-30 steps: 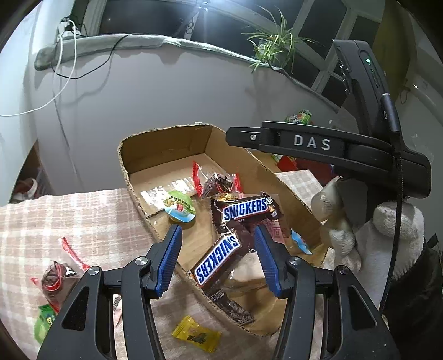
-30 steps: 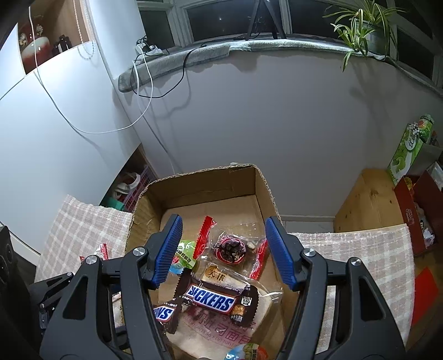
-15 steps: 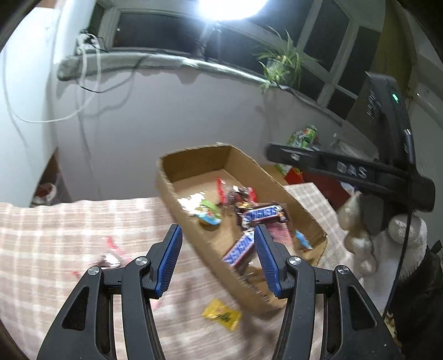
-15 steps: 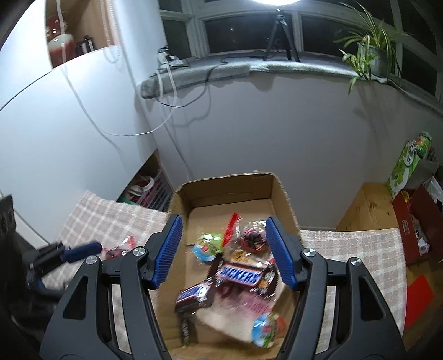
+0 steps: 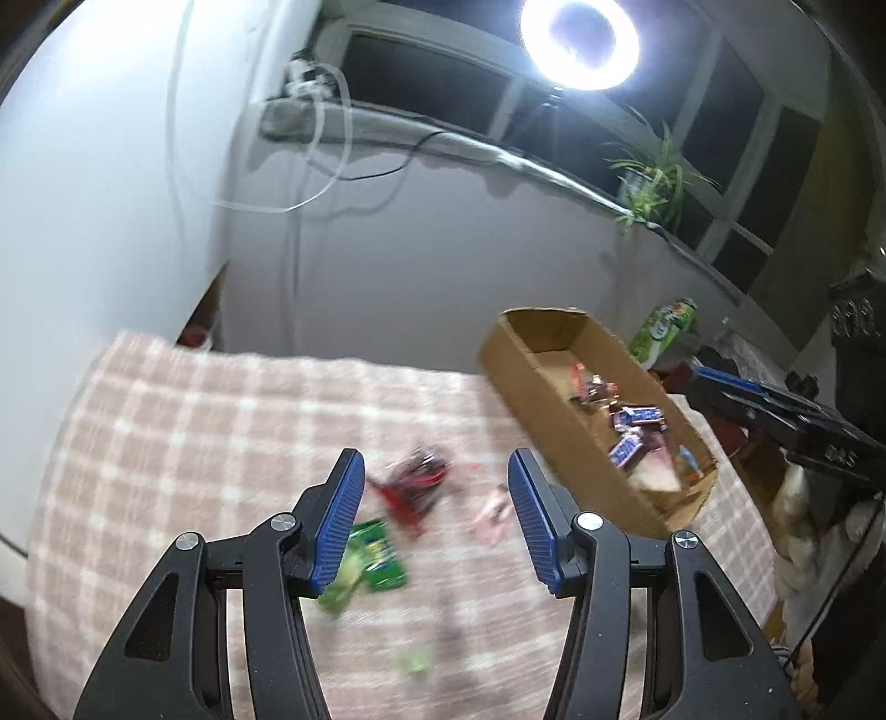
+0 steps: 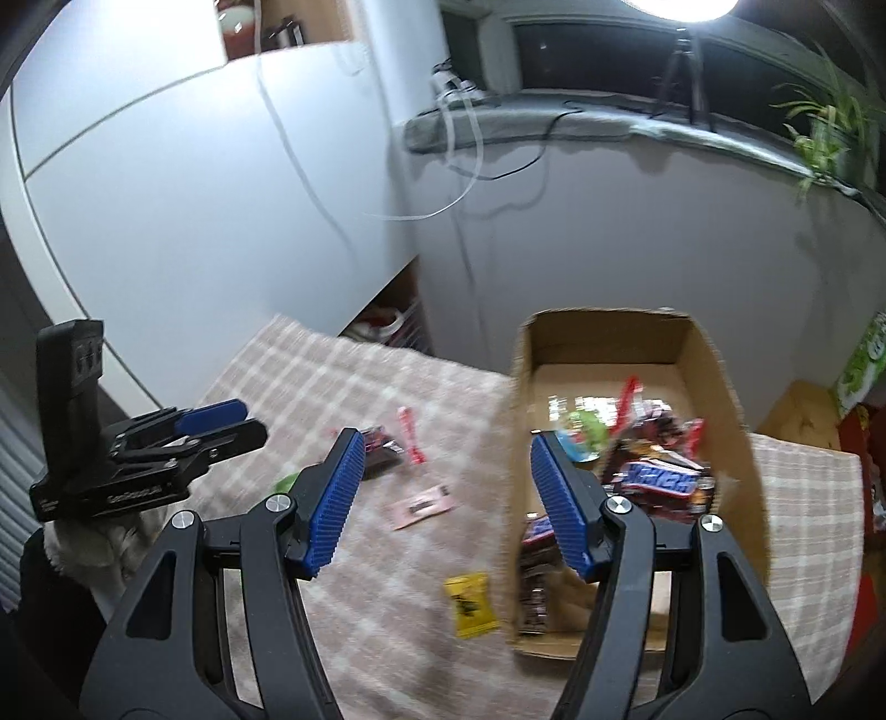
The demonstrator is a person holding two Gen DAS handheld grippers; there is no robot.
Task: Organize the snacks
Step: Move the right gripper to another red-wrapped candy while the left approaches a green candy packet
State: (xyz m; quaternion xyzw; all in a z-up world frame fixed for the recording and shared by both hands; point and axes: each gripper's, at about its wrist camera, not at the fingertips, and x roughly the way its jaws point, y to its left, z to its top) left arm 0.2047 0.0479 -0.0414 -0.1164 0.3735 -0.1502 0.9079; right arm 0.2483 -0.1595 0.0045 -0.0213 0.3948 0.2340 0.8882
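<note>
Left gripper: lower centre of the left wrist view; its two blue-padded fingers stand apart with nothing clamped between them and nothing touching the pads.
Under the left gripper: the checked cloth, with a red and dark wrapper showing in the gap, a green packet beside the left pad, and a small pink wrapper near the right pad; all are blurred.
Right gripper: lower centre of the right wrist view; the fingers are apart, holding nothing, the pads free of contact.
In the right gripper's gap: a pink wrapper lying on the cloth, and lower down a yellow packet just beside the box's near corner.
Cardboard box: right of centre in the right wrist view, open-topped, standing on the cloth; in the left wrist view it sits in the right middle of the frame.
Snacks in the box: Snickers bars, a red and dark wrapper, a round green item and others I cannot make out, heaped in the near half.
Loose snacks: spread on the cloth to the left of the box, well apart from its contents.
Person's gloved hand: lower left of the right wrist view, under the other gripper's black body.
Ring light: top of the left wrist view, above the window sill.
</note>
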